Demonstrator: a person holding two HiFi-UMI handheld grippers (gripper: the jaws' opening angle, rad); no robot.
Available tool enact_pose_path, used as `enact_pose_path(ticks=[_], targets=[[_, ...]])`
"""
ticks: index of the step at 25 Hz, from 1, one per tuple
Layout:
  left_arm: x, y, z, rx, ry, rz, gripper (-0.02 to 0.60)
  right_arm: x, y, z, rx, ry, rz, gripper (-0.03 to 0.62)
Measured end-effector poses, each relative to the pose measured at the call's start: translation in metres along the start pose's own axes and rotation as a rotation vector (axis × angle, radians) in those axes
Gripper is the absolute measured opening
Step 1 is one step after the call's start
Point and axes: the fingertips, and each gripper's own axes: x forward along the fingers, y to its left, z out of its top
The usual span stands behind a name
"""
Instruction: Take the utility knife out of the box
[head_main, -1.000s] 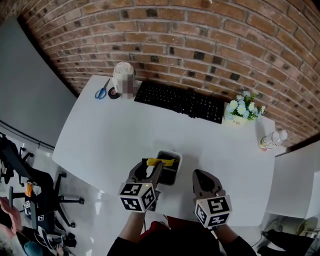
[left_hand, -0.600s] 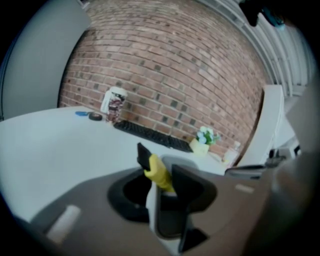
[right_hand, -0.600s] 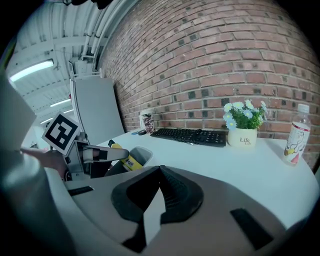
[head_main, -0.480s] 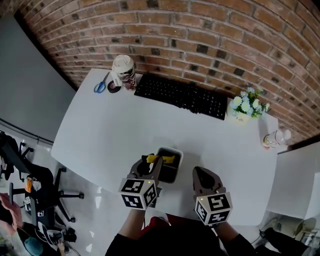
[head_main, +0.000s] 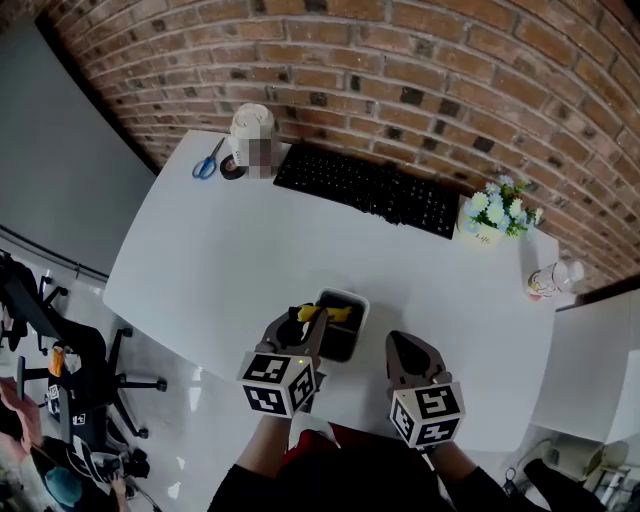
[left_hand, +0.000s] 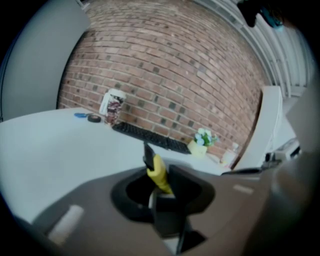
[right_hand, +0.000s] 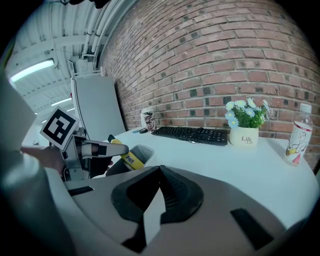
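The yellow utility knife (head_main: 322, 313) sits in the lower centre of the head view, slanting across the left rim of the box (head_main: 341, 335). We cannot tell whether its far end still dips inside. The left hand-held gripper (head_main: 305, 322) is clamped on it. Its jaws have just been closing, and in the left gripper view the knife stands up between them with its black tip pointing away from us. In the right gripper view one of the left gripper's fingers (right_hand: 100, 148) lies across the knife's upper end.

The right hand-held gripper (head_main: 405, 345) hangs just to the right of the box, jaws pressed together with nothing between them.

The box rests near the lower edge of the white table (head_main: 220, 260). Along the upper edge, against the brick wall (head_main: 420, 70), are scissors (head_main: 208, 163), a black keyboard (head_main: 365, 192), a pot of flowers (head_main: 488, 215) and a bottle (head_main: 548, 278).
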Motion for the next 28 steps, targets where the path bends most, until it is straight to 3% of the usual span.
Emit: enact_pose_path(ticks=[28], targets=[[-0.024,-0.018,0.024,0.005,-0.094,0.037,0.061,-0.011,0.008,0.011,-0.046,-0.041,0.056,0.008]])
